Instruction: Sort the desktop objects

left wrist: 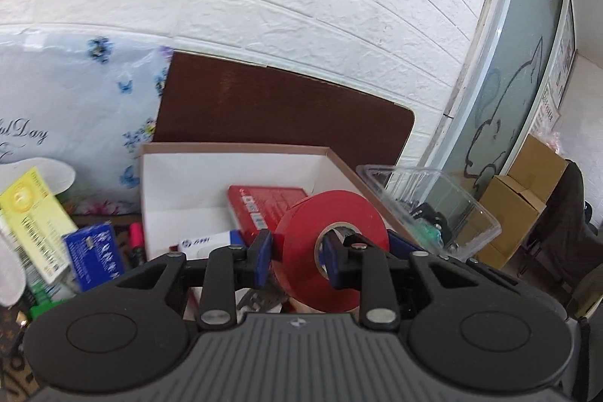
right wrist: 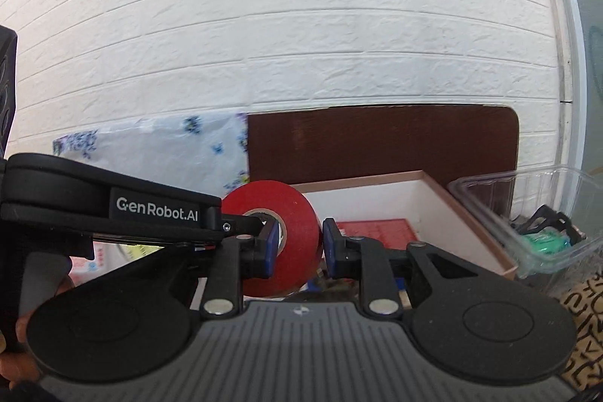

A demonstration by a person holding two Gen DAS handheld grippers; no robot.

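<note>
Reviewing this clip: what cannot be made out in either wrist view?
- Red tape roll: lower edge hidden by the left tongs, left view.
- White box: floor mostly hidden by roll and right tongs, right view.
- Clear tub: contents blurred; right edge cuts it off.

Counted: one red tape roll [left wrist: 331, 247], two grippers [left wrist: 297, 255] [right wrist: 297, 243], one white cardboard box [left wrist: 241, 172] holding one red packet [left wrist: 264, 204], one clear plastic container [left wrist: 433, 202], one blue box [left wrist: 94, 255], one pink marker [left wrist: 135, 234].
</note>
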